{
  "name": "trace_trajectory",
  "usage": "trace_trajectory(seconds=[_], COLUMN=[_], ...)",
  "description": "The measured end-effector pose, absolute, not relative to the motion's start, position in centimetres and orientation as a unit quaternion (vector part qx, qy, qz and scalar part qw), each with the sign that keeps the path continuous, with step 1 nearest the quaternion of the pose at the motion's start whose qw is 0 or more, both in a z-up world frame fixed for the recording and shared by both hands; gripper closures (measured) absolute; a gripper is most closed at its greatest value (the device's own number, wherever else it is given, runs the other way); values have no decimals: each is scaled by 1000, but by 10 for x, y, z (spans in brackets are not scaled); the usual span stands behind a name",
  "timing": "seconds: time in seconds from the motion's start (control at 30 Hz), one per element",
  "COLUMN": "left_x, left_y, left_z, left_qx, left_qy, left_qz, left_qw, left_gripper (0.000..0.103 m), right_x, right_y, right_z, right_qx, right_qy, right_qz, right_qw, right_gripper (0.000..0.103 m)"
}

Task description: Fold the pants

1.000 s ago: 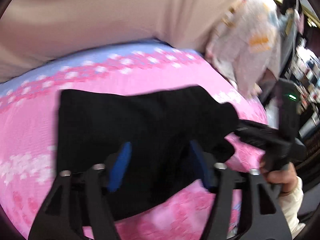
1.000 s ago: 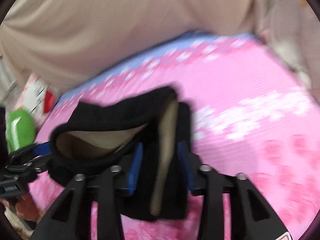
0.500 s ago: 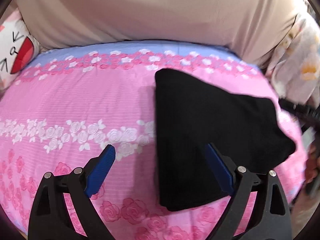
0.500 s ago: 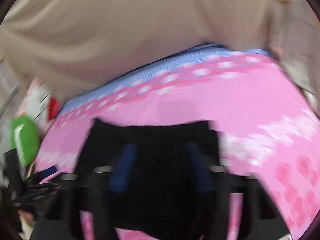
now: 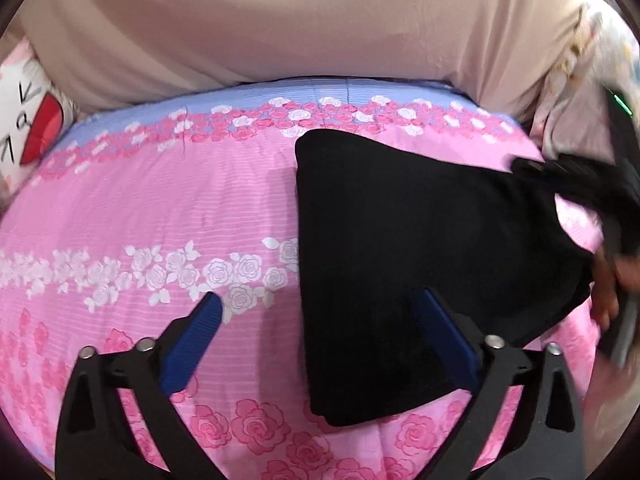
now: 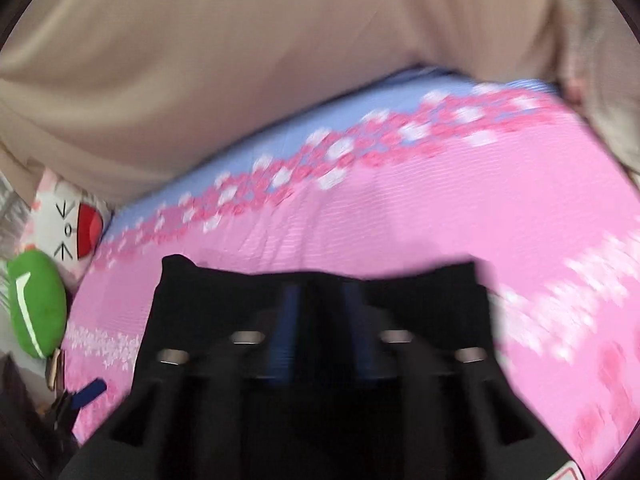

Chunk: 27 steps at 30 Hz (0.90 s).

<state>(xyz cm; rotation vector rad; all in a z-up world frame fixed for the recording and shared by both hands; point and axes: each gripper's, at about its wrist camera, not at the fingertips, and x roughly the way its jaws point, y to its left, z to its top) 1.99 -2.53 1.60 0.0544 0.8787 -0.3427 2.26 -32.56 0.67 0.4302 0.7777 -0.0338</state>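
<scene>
**Black pants, part-folded, on a pink bed: both grippers over the bundle**

- **Item:** black pants [image 5: 420,264], lying as a compact folded bundle on the right half of the bed [image 5: 160,208], whose cover is pink with rose bands and a blue strip at the far edge.
- **Left hand-held gripper** [image 5: 316,344]: jaws opening, near their widest. One blue finger stands over bare sheet, the other over the bundle's near part. Nothing is pinched between them.
- **Right hand-held gripper** [image 6: 320,312]: jaws opening, roughly half apart, low over the dark cloth. Motion blur and black-on-black make it impossible to say whether any fabric sits between the pads; I judge it is letting go.
- **Step in hand (my reading):** setting down the fold just made and releasing it.
- **How to do it well:**
  - Lift both grippers clear straight upward so no fingertip drags the top layer.
  - Check that the left edge runs straight and the layers sit square. The far right corner looks pulled to a point and probably wants flattening.
  - Grip any further fold at the outer corners, not mid-panel.
- **Hidden or unclear:**
  - The bundle's right end, behind the right tool and a hand [image 5: 608,284] at the frame edge.
  - Waistband versus hems: cannot tell.
  - Number of layers: cannot tell.
  - The right wrist view is smeared throughout.
- **Also present:** beige curtain [image 5: 280,20] behind the bed; cartoon-face pillow [image 6: 68,224] and green cushion [image 6: 36,304] at the left.
</scene>
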Motion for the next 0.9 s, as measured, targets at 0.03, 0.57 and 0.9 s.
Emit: trace_trajectory(seconds=[0.03, 0.57, 0.9], left_x=[22, 50, 27], left_y=[-25, -45, 52], left_z=[14, -24, 47], left_qx=[16, -71, -110], left_qy=[430, 497, 437], left_qz=[-171, -217, -212], left_qw=[886, 837, 867], left_gripper=[6, 38, 70], right_x=[6, -43, -52], right_y=[-330, -356, -273], right_z=[9, -59, 8], right_qx=[207, 263, 230], right_qy=[368, 420, 376], right_qz=[-27, -19, 98], right_qw=[906, 868, 892], right_gripper=[38, 29, 65])
